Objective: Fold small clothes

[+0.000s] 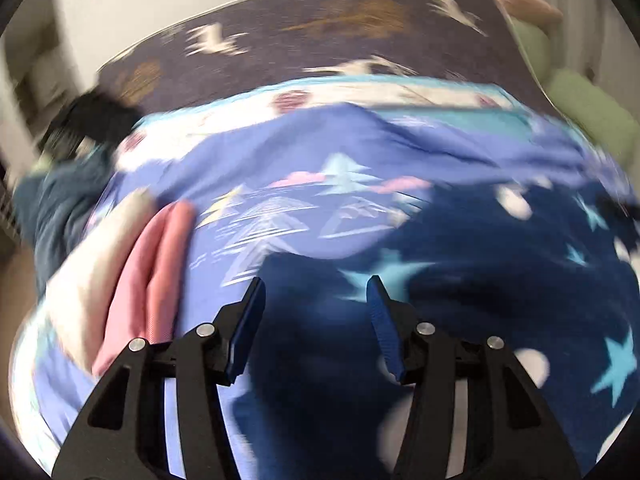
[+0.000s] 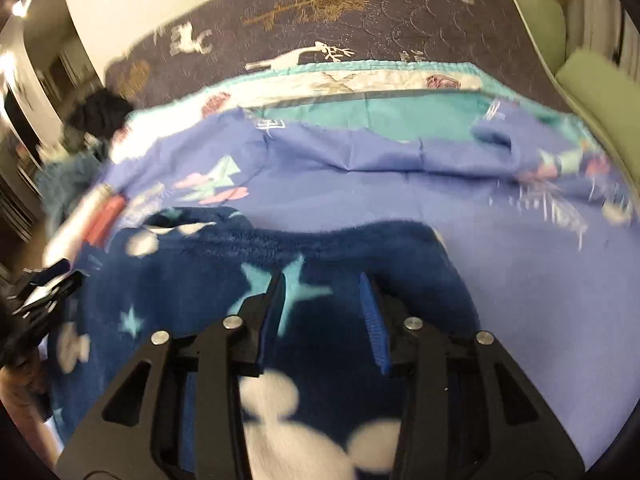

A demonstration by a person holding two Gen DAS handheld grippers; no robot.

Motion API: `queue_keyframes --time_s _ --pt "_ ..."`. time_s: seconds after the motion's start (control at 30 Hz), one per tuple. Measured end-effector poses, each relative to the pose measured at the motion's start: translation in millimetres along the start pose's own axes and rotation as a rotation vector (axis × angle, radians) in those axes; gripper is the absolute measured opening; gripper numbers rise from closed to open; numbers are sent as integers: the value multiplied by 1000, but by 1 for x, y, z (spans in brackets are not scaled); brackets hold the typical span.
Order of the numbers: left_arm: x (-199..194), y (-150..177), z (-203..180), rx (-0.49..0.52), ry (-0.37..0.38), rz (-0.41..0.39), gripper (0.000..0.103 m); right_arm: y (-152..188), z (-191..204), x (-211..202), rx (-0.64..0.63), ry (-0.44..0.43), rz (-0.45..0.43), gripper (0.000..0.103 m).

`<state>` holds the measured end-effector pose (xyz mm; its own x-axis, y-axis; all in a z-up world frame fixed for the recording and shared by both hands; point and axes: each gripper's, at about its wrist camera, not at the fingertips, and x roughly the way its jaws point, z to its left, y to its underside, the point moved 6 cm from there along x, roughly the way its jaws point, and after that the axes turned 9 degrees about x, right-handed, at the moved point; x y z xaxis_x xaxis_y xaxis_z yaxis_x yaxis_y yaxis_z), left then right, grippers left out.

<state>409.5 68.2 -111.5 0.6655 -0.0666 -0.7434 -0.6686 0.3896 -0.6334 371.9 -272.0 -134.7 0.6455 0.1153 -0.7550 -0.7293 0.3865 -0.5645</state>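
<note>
A dark blue fleece garment (image 1: 480,280) with light blue stars and white blobs lies on a periwinkle printed sheet (image 1: 320,152). My left gripper (image 1: 316,284) is open just above the fleece, with nothing between its fingers. In the right wrist view the same fleece (image 2: 200,280) fills the lower left, its ribbed edge toward the sheet (image 2: 520,272). My right gripper (image 2: 322,280) is open over the fleece and empty. The left gripper (image 2: 44,292) shows at the left edge of that view. The frames are blurred by motion.
A folded pink and white cloth (image 1: 152,264) lies left of the fleece. A teal garment (image 1: 60,208) and a dark object (image 1: 88,120) sit further left. A dark deer-print cover (image 2: 320,12) lies beyond the sheet. Green cushions (image 2: 592,92) are at the right.
</note>
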Motion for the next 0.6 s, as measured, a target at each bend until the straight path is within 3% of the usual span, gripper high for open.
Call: queue_keyframes --time_s 0.13,0.2,0.33,0.4,0.43,0.47,0.5,0.6 --pt "-12 32 30 -112 73 10 57 12 -36 -27 19 28 -46 46" --pt "-17 49 34 -155 167 20 62 18 -54 -35 57 28 -34 54" --pt "-12 56 30 -190 227 46 62 15 -72 -24 109 12 31 59" --pt "-8 51 22 -198 245 39 28 9 -73 -13 158 -45 59 63" --pt "-5 48 18 -186 224 43 11 7 -72 -5 175 -63 73 59" --pt "-5 45 16 -167 180 45 10 7 -71 -1 178 -65 79 43" --pt "-5 42 15 -148 149 43 10 7 -67 1 169 -69 80 14" --pt "-6 47 11 -46 37 32 11 7 -65 -5 129 -1 2 14"
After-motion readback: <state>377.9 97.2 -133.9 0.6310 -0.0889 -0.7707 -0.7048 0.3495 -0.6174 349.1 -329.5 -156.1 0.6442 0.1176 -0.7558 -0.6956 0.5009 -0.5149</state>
